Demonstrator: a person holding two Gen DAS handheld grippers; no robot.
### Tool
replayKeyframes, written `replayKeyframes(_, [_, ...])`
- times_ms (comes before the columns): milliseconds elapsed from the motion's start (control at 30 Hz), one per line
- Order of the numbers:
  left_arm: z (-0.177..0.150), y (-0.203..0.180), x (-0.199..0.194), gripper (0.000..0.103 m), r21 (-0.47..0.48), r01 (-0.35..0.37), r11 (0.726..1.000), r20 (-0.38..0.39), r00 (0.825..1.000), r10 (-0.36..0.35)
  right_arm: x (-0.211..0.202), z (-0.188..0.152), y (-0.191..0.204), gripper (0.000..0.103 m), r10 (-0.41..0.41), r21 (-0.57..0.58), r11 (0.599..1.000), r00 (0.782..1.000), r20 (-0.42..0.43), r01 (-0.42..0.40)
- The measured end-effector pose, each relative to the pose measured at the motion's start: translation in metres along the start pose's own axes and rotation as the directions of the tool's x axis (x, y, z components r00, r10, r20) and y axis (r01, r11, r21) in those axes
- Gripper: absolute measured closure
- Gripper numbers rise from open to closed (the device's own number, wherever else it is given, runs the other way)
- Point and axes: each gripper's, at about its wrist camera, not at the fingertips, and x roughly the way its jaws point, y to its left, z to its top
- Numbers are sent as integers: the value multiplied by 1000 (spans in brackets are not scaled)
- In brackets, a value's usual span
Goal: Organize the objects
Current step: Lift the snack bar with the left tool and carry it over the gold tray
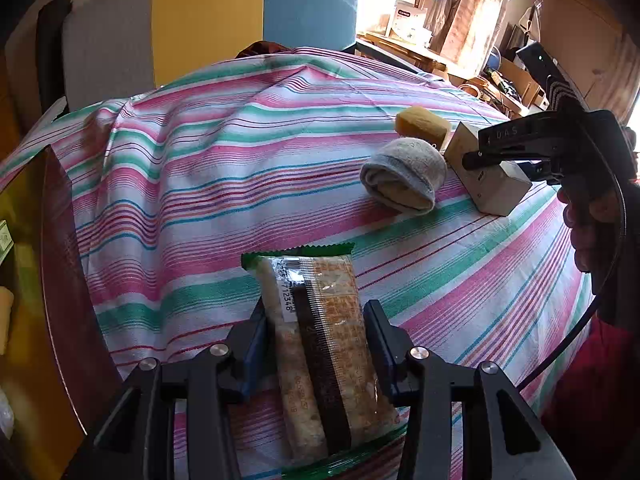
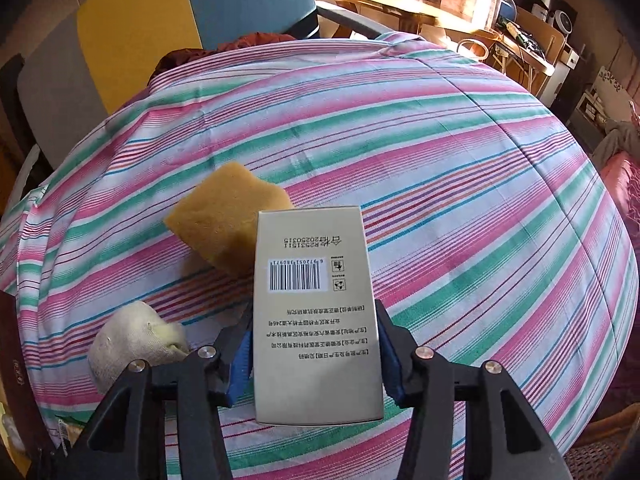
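A clear snack packet [image 1: 320, 280] with green ends lies lengthwise on the striped cloth [image 1: 200, 184], and my left gripper [image 1: 316, 320] is shut on its two long sides. In the right wrist view a beige box [image 2: 314, 280] with a barcode sits between the blue pads [image 2: 242, 364] of my right gripper [image 2: 314, 344], which is shut on it. The left wrist view shows the same box [image 1: 496, 188] tilted on the cloth at the right. A yellow sponge [image 2: 224, 220] lies just behind the box and a rolled grey sock [image 2: 132, 340] lies to its left.
The sponge [image 1: 422, 122] and sock [image 1: 404, 178] sit together right of the cloth's middle. A dark red container wall [image 1: 68, 280] rises at the left edge. Grey, yellow and blue panels [image 1: 208, 20] stand behind the table, with a cluttered desk [image 2: 520, 32] at the far right.
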Motion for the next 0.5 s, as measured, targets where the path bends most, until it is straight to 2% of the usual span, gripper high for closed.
replayKeyframes(67, [0,1,-1,61,-3,-2,1000,3,1000,2,10,-1,-4,51,12,19,1000,999,-51,-11])
replayKeyframes(367, [-4,-5,-11,63,22,-72,997,3,997,72,11,-2,-7,51,6,18,1000,999,-35,-5])
replayKeyframes(500, [-6,-5,-31,63,28,-95,995,49,994,94,11,-3,-8,50,1,13,1000,1000,-32,-1])
